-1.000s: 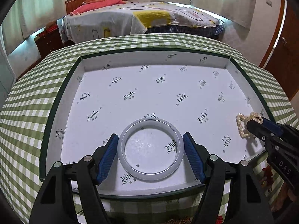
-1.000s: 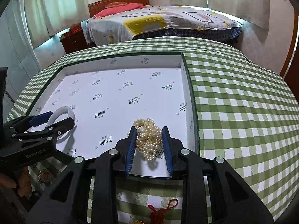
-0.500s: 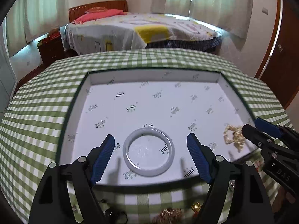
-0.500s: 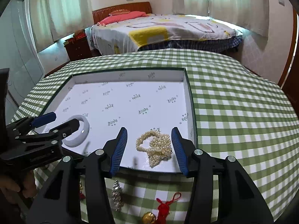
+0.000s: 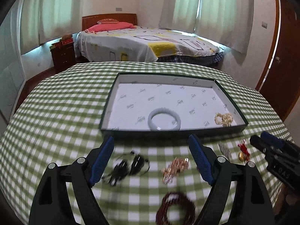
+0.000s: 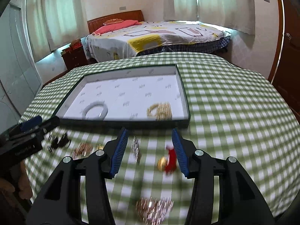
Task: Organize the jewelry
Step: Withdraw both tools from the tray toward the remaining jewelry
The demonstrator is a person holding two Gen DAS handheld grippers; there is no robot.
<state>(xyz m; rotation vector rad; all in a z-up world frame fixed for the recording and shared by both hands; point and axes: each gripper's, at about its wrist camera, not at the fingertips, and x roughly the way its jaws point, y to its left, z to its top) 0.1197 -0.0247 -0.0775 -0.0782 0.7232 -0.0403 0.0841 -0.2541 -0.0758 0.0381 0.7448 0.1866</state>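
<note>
The left gripper (image 5: 152, 158), black-framed with blue ribbed plastic pads, is hovering above the near edge of the green-checked tablecloth, tilting downward, its jaws standing wide apart after just opening further, nothing between them. The right gripper (image 6: 151, 151), of the same black and blue build, is hanging over the same near edge toward the right, jaws parted less widely, also just having opened, pads pressing on nothing. Both are sitting side by side, well apart
</note>
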